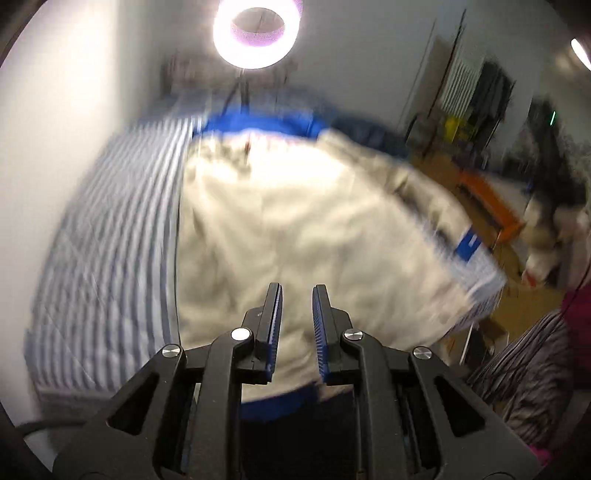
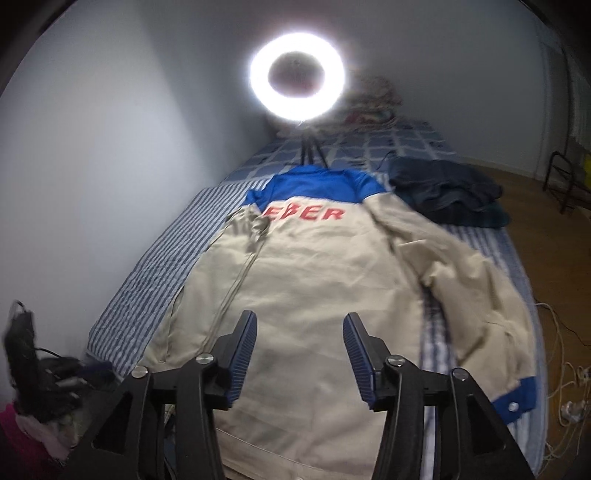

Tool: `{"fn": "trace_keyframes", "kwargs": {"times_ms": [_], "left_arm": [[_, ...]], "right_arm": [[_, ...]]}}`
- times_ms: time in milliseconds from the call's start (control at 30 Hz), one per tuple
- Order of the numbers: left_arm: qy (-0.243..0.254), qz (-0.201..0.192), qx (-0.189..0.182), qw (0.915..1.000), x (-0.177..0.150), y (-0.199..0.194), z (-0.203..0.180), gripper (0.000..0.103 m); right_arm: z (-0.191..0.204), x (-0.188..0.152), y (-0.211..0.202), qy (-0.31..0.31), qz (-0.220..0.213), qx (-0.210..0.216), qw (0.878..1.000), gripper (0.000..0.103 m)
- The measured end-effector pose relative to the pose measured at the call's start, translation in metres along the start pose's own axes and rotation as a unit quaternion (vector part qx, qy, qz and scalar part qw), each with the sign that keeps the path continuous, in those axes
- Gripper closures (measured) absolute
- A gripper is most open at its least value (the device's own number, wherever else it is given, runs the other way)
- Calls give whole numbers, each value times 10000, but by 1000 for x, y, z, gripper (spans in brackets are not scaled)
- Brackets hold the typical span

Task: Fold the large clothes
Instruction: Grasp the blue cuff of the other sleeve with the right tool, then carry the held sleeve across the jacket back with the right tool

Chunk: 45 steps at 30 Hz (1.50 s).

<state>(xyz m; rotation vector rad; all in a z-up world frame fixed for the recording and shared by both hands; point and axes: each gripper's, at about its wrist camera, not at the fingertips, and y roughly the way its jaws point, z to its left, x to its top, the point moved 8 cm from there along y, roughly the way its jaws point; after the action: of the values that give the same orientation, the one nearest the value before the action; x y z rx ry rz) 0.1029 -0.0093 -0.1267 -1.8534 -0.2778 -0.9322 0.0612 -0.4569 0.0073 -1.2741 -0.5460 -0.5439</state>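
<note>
Both wrist views look down the bed from its near end toward the far ring light. The left view sits closer over the jacket, blurred; both share the jacket and the light.

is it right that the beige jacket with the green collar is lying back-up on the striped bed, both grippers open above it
Not quite: the collar is blue, not green, as the right wrist view shows. The rest holds: the beige jacket lies back-up on the striped bed, with the left gripper and right gripper open above it.
</note>
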Motion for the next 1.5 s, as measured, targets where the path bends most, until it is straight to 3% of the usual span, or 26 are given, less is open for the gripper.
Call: {"fn": "trace_keyframes", "kwargs": {"times_ms": [67, 133, 167, 233, 333, 500, 767, 1033, 1200, 1267, 1300, 1400, 1500], "left_arm": [[-7, -285, -58, 9996, 24, -23, -9, 78], [-84, -476, -84, 9988, 42, -37, -14, 27], [-149, -584, -131, 9981, 51, -43, -18, 21], [-165, -704, -341, 9968, 66, -47, -27, 20], [-70, -741, -333, 9967, 80, -38, -35, 20], [-115, -328, -589, 9977, 75, -2, -46, 20], [-236, 153, -843, 9960, 59, 64, -54, 20], [-56, 554, -788, 9953, 44, 106, -66, 20], [-62, 667, -716, 9952, 45, 118, -68, 22], [-64, 628, -739, 9953, 50, 116, -71, 23], [-57, 588, -745, 9955, 53, 115, -72, 23], [24, 452, -790, 9959, 59, 110, -78, 23], [187, 441, -741, 9961, 55, 110, -82, 23]], "right_arm": [[-14, 2, -18, 92, -122, -111, 9998, 52], [-34, 3, -35, 166, -205, -297, 9992, 46], [-46, 1, -42, 210, -247, -438, 9985, 44], [-71, -4, -49, 402, -255, -639, 9968, 41], [-108, -16, -52, 818, -166, -745, 9937, 41], [-176, -42, -40, 1450, 118, -1103, 9832, 41], [-295, -97, -21, 2797, 400, -1423, 9486, 42], [-334, -90, 14, 2978, 321, -1027, 9485, 42], [-336, -88, 50, 2922, 530, -850, 9511, 42], [-332, -87, 60, 2788, 643, -812, 9548, 60], [-329, -86, 64, 2745, 708, -744, 9561, 78], [-321, -83, 61, 2582, 714, -736, 9606, 99], [-310, -78, 50, 2372, 645, -745, 9664, 101]]}}
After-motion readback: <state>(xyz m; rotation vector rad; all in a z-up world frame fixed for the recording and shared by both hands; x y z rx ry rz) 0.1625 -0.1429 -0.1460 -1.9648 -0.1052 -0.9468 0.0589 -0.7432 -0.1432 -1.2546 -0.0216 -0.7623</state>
